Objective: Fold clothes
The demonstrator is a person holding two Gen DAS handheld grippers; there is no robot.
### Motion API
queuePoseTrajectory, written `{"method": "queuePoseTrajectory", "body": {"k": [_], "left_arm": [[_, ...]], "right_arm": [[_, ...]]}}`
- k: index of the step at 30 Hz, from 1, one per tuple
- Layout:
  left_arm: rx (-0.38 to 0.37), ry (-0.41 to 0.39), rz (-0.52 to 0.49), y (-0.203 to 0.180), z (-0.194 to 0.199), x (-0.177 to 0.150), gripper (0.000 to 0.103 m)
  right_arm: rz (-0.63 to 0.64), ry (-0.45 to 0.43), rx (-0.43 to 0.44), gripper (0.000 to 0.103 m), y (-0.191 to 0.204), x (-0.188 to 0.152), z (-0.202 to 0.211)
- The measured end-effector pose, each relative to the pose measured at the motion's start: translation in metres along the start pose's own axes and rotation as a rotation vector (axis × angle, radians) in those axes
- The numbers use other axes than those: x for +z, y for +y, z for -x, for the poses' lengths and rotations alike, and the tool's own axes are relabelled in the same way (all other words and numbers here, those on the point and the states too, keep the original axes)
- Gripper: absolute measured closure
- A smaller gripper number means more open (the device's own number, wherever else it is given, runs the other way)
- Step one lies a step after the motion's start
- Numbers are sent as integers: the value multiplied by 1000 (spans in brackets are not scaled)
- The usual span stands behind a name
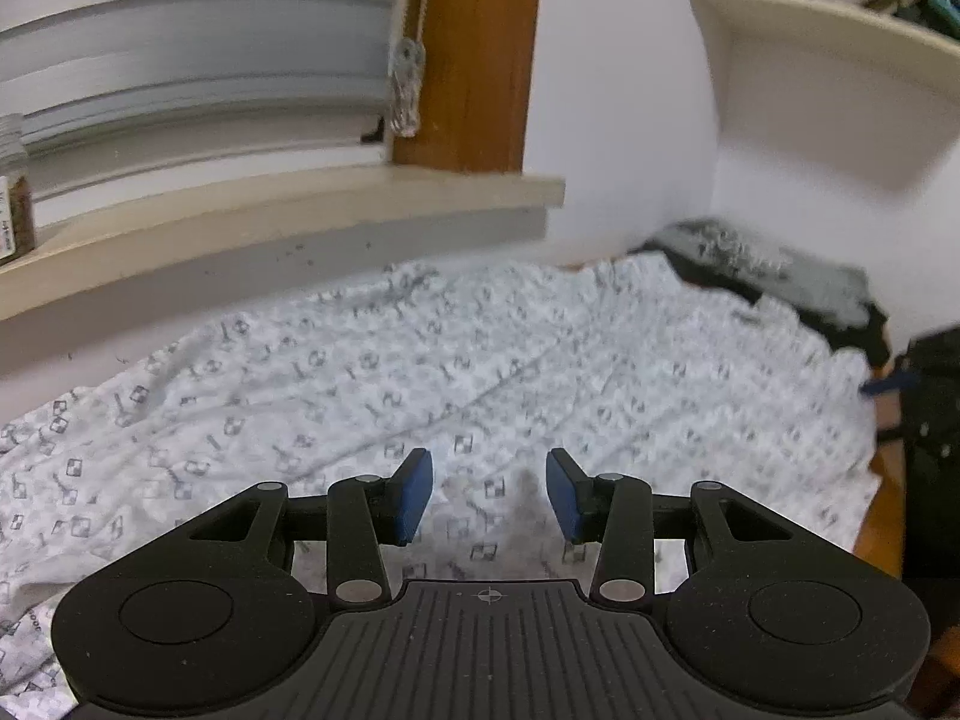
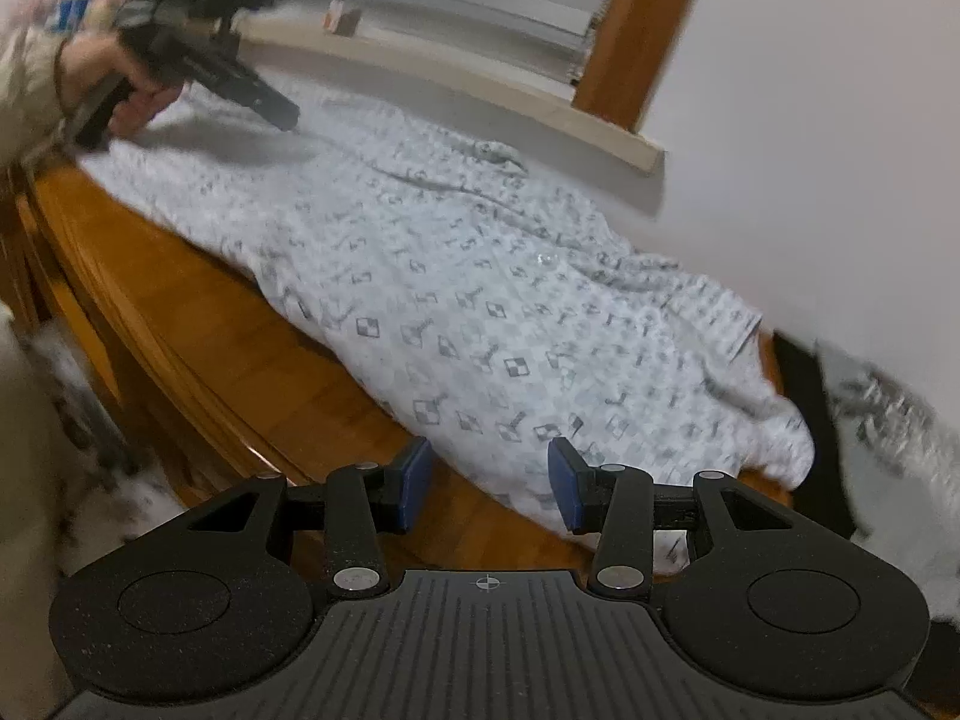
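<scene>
Lying flat across the wooden tabletop (image 2: 198, 324), the patterned shirt (image 2: 480, 300) is leaving its near edge bare; left claw (image 1: 489, 495) and right claw (image 2: 490, 483) are hovering spread, holding nothing.

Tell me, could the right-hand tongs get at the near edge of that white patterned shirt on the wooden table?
Probably yes. The right tongs hang open just over the white patterned shirt's near edge, above the wooden table, with nothing between them.

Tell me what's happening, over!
Left gripper open above shirt. Right gripper open at shirt's near edge. Shirt spread flat on table, unfolded. Dark garment beside it.
</scene>
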State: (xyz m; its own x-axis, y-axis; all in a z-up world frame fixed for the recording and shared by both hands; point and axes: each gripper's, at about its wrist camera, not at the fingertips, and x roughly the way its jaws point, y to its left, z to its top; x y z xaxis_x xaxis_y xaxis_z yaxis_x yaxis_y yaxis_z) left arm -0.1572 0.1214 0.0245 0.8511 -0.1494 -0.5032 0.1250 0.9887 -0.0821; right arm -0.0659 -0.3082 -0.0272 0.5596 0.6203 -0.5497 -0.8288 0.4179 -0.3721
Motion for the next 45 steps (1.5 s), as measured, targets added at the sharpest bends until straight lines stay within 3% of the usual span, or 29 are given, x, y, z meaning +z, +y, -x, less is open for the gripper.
{"method": "queuePoseTrajectory", "body": {"k": [2, 3, 4, 9, 12, 14, 17, 19, 21, 30, 33, 35, 36, 38, 39, 42, 43, 45], "left_arm": [[-1, 21, -6, -3, -9, -2, 57], [-1, 31, -9, -4, -13, -3, 57], [0, 36, -11, -5, -13, -3, 57], [8, 22, 2, -3, -7, -4, 50], [17, 14, 30, 1, -7, -6, 47], [19, 17, 53, 5, -6, -7, 45], [19, 15, 90, 10, -5, -8, 42], [17, 20, 116, 14, -5, -8, 42], [19, 25, 126, 15, -6, -8, 42], [20, 50, 133, 13, -9, -9, 41], [22, 54, 129, 13, -10, -9, 41], [22, 55, 129, 13, -10, -10, 41], [21, 55, 130, 13, -9, -10, 41], [20, 53, 135, 14, -9, -10, 41], [20, 52, 137, 14, -9, -10, 41], [18, 50, 143, 15, -8, -10, 41], [17, 50, 145, 15, -8, -10, 41], [16, 52, 145, 15, -8, -10, 41]], "right_arm": [[31, 3, -36, 66, 0, 1, -5], [34, -1, -52, 87, -2, 2, -7], [33, -5, -70, 101, -3, 3, -8], [17, -139, -245, 101, -15, 18, -6], [14, -156, -296, 101, -18, 25, -16], [25, -128, -280, 100, -16, 23, -26], [-1, -80, -205, 92, -13, 10, -29], [-31, -101, -166, 68, -11, 3, -19], [-44, -122, -142, 56, -9, 2, -8], [131, -9, -96, 49, 8, 28, -40], [139, 12, -87, 41, 4, 36, -52], [132, 20, -59, 42, 1, 39, -56], [115, 19, -46, 47, -1, 39, -56], [71, 12, -22, 81, -5, 41, -55], [41, -26, -57, 92, -7, 42, -51], [-55, -259, -333, 91, -7, 36, -32], [-82, -245, -354, 91, -11, 33, -35], [-100, -130, -295, 92, -22, 25, -51]]}}
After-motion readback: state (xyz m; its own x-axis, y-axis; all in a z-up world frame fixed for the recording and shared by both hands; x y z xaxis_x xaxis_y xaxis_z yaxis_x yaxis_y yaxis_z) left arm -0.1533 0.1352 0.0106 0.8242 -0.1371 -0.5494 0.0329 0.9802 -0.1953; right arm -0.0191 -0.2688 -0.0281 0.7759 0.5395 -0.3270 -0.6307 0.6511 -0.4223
